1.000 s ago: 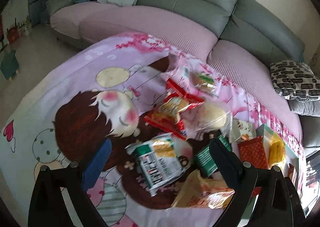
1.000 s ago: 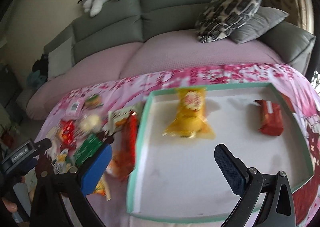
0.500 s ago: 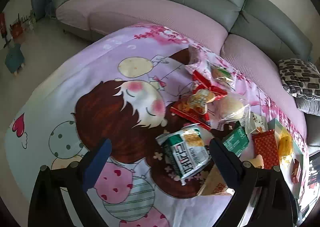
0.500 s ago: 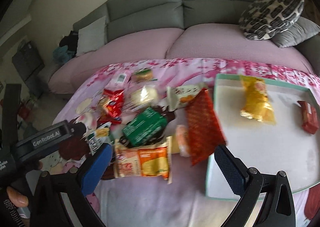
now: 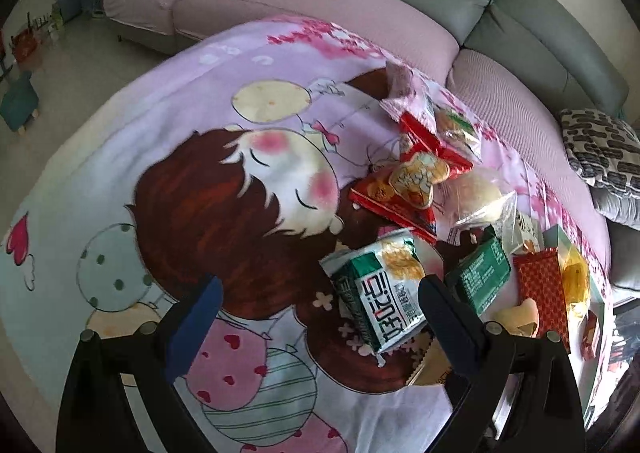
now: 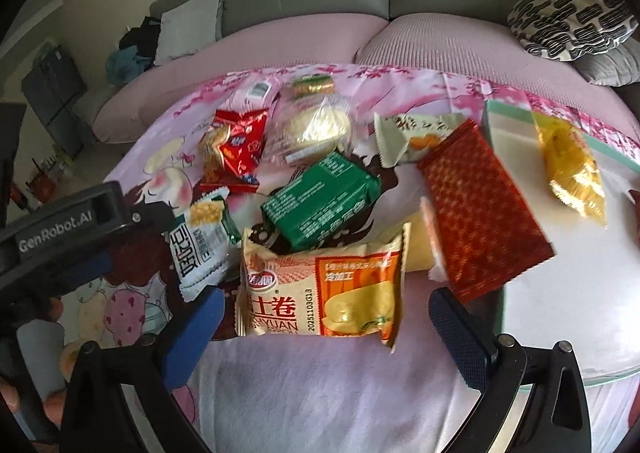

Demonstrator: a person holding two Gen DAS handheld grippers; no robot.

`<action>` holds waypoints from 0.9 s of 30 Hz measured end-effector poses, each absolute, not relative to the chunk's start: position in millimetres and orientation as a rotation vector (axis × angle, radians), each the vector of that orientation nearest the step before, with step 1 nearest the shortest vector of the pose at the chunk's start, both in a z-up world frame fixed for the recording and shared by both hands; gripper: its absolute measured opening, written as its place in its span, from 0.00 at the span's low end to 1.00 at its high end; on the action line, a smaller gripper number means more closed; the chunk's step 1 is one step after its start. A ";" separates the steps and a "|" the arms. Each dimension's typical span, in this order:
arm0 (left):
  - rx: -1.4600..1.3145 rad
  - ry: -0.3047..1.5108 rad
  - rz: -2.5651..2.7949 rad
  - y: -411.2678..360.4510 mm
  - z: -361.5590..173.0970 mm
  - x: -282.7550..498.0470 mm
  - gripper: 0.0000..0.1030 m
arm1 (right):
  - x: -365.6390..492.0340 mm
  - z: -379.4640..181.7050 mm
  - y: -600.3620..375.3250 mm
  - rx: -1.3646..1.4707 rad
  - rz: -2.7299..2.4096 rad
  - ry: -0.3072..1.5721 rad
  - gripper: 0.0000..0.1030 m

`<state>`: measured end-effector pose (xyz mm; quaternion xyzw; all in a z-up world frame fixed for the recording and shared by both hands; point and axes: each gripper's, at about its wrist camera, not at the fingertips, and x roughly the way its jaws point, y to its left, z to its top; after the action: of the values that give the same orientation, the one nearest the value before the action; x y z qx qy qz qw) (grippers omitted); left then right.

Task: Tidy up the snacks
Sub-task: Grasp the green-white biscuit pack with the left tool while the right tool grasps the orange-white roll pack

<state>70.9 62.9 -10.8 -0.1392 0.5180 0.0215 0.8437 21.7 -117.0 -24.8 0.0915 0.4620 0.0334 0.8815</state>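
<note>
On the pink cartoon cloth (image 6: 320,393), both tongs, the left gripper (image 5: 316,317) and the right gripper (image 6: 324,317), were spread wide and held nothing, and the snacks (image 6: 320,285) lay piled beside the tray (image 6: 560,313), so one grab might pinch two.

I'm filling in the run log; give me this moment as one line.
left claw: open, empty | right claw: open, over cream roll packet | tray: yellow packet inside | pile: unsorted
</note>
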 end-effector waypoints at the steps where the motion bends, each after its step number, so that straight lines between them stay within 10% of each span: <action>1: -0.286 1.098 0.043 61.2 -12.2 72.7 0.95 | 22.9 -28.1 -115.6 0.187 0.070 0.973 1.00; 27: -0.143 1.175 -0.026 25.9 -33.7 89.2 0.95 | 24.7 -34.9 -116.1 0.166 0.061 0.990 1.00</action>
<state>89.2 25.9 -33.7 -0.0676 0.5539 -0.0121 0.8297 24.7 -116.1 -34.9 0.0793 0.4743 0.0293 0.8763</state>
